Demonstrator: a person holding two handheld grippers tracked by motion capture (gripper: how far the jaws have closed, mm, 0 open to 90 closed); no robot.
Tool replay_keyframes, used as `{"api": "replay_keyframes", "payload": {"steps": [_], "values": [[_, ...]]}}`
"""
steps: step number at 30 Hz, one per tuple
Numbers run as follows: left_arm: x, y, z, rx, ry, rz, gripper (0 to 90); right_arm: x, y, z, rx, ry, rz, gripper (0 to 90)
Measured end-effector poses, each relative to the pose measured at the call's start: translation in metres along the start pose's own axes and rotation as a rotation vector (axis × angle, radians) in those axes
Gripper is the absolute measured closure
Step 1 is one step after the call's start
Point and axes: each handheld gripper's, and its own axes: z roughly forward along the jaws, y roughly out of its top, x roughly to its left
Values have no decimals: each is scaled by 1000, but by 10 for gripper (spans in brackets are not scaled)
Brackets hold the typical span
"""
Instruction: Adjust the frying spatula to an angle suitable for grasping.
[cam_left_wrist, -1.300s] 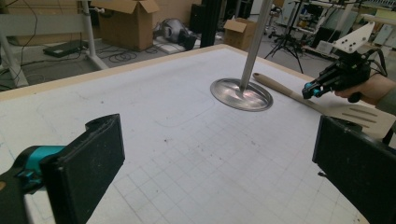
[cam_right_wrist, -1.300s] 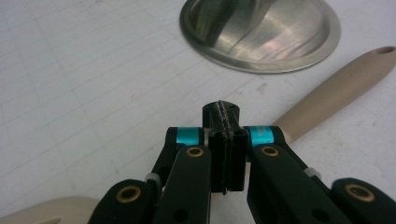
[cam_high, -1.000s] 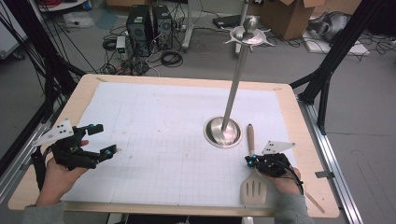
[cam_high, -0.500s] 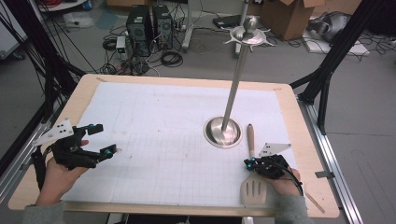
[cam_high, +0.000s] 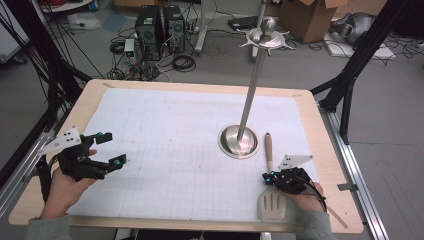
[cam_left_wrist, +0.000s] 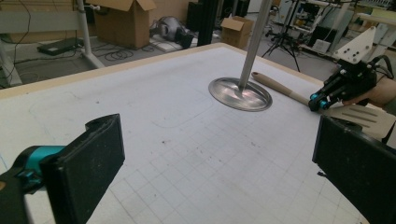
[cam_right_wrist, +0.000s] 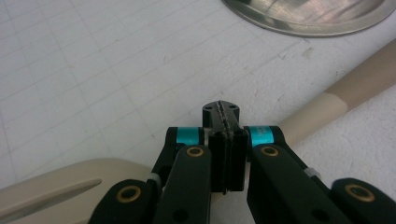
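Spatula (cam_high: 270, 186): a beige slotted turner lying flat on the gridded white sheet (cam_high: 175, 145) near the bench's (cam_high: 320, 130) near right corner, its slotted blade toward the person and its handle pointing away, the handle end just beside the round steel base (cam_high: 239, 141) of the tall stand. Right claw (cam_high: 266, 177): jaws pressed fully together with nothing between them, as the right gripper view shows, the closed tips (cam_right_wrist: 221, 112) poised directly over the spatula where the handle meets the blade; whether the tips touch it cannot be told. In that view the handle (cam_right_wrist: 355, 79) runs up to the right and the blade (cam_right_wrist: 56, 186) lies at lower left. The right hand (cam_high: 305, 197) holds this claw low over the bench edge. Left claw (cam_high: 111, 149): jaws spread wide and empty, held over the left part of the sheet, well apart from the spatula. In the left gripper view its two black pads (cam_left_wrist: 93, 158) frame the sheet, with the stand's pole (cam_left_wrist: 254, 42) rising from the base and the right claw (cam_left_wrist: 317, 100) at the spatula (cam_left_wrist: 359, 116) beyond. Left hand (cam_high: 62, 187): at the near left edge of the bench.
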Motion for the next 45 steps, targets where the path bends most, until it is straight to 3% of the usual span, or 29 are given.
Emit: {"api": "replay_keyframes", "payload": {"steps": [21,39,45], "values": [[0,0,7,5,-16,-1,27,0,-8,-10,-12,9,24,900],[0,0,7,3,-19,-2,28,0,-7,-14,15,-25,-4,900],[0,0,7,3,-18,-2,27,-3,-12,-17,0,-31,8,900]]}}
